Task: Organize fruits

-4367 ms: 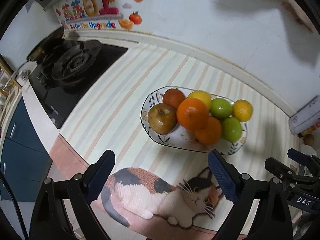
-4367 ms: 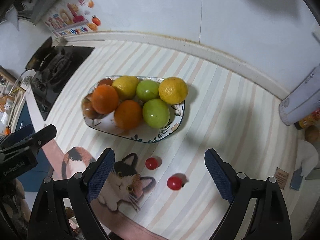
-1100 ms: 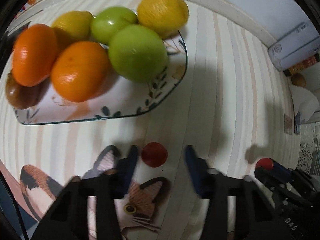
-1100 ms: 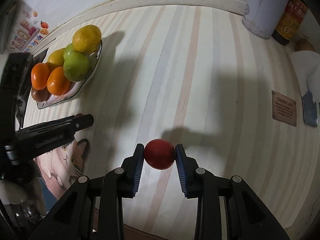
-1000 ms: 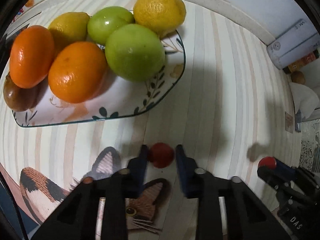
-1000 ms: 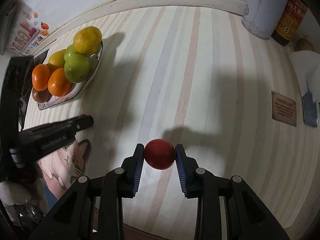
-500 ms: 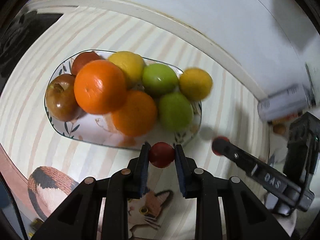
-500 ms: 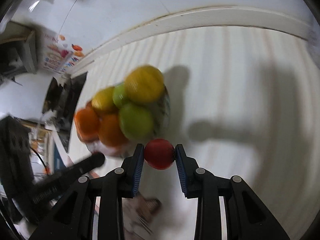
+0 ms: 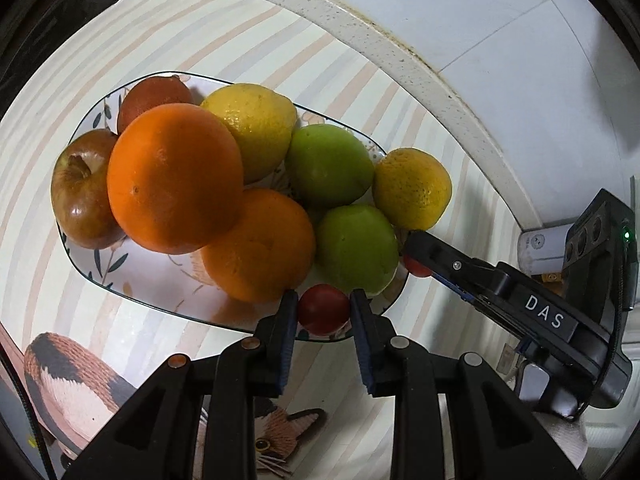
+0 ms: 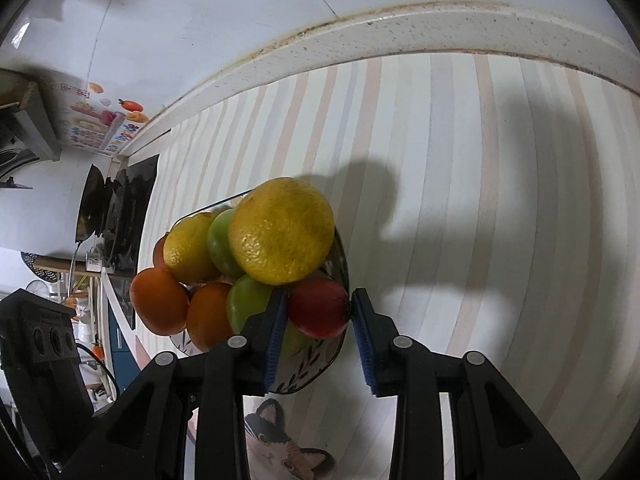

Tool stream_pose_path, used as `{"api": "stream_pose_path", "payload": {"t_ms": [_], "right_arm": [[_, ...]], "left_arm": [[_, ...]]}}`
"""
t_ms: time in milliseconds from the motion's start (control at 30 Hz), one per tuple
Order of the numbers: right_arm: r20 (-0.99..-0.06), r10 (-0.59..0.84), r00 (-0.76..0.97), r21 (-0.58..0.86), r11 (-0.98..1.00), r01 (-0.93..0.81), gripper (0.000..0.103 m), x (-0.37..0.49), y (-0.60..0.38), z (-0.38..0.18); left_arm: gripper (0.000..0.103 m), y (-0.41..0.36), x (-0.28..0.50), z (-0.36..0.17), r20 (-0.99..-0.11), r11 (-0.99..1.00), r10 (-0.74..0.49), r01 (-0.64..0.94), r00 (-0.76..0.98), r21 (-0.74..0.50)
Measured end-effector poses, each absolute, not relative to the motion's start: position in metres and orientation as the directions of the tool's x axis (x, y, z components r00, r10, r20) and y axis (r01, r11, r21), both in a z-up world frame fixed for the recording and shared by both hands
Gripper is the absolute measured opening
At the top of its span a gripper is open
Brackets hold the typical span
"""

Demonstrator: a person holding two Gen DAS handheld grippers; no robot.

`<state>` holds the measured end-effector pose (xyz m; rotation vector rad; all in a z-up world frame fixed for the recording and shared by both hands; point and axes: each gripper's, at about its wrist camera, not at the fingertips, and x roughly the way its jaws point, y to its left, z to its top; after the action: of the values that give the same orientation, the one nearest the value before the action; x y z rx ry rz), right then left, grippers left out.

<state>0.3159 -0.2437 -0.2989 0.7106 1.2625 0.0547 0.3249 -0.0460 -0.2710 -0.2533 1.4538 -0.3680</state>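
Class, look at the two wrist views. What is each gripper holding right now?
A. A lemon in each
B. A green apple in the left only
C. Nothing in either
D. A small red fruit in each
D: the left gripper and the right gripper each clamp a small red fruit by the fruit plate.

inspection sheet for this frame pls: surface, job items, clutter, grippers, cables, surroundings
Surface: striped counter mat with a cat print.
Job's things: leaf-patterned plate piled with oranges, lemons, green apples and a brown apple; two small red tomatoes, one per gripper.
Clutter: white canister at the right edge.
Grippers: left gripper shut on left tomato over the plate's near rim; right gripper shut on right tomato at the plate's end.
Cables: black cable, lower left.
Surroundings: white wall, gas stove, fruit sticker.
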Motion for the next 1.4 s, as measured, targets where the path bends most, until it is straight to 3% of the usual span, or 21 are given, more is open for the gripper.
{"api": "stream_pose_path", "payload": {"t_ms": [133,233,300,400,467,533,633,733,1400], "right_arm": [[-0.847,0.413,0.336,0.519,0.780,0.349,0.057,0.313,-0.250,-0.298],[-0.846,0.406,0.346,0.519,0.778,0.354,0.062,0.308,-0.255,-0.290],[-0.851,0.390,0.352,0.507,0.785,0.355,0.075,0.301,-0.260,-0.283],[-0.883,0.316,0.347,0.434,0.831,0.349,0.085,0.290,-0.262,-0.267],[-0.910,0.243,0.335,0.356,0.873,0.333,0.090,0.284,-0.259,-0.257],[-0.931,0.171,0.323,0.274,0.911,0.309,0.092,0.277,-0.254,-0.248],[-0.944,0.085,0.320,0.173,0.950,0.260,0.093,0.266,-0.243,-0.236],[-0.942,0.026,0.336,0.105,0.970,0.219,0.095,0.256,-0.232,-0.224],[-0.882,0.049,0.469,0.093,0.993,0.071,0.095,0.184,-0.214,-0.123]], "left_arm": [[0.025,-0.045,0.324,-0.269,-0.920,0.922,-0.385,0.081,0.074,-0.379],[0.032,-0.046,0.322,-0.267,-0.930,0.932,-0.360,0.081,0.077,-0.354],[0.033,-0.044,0.320,-0.263,-0.937,0.941,-0.336,0.087,0.094,-0.329],[0.053,-0.044,0.315,-0.252,-0.954,0.961,-0.268,0.112,0.134,-0.254],[0.072,-0.041,0.310,-0.244,-0.963,0.975,-0.203,0.128,0.176,-0.183],[0.080,-0.038,0.305,-0.237,-0.968,0.985,-0.132,0.141,0.215,-0.103],[0.082,-0.032,0.297,-0.230,-0.965,0.990,-0.043,0.140,0.257,-0.006],[0.096,-0.028,0.291,-0.225,-0.958,0.992,0.004,0.122,0.286,0.040],[0.096,-0.021,0.209,-0.129,-0.883,0.998,0.058,-0.012,0.466,0.059]]}}
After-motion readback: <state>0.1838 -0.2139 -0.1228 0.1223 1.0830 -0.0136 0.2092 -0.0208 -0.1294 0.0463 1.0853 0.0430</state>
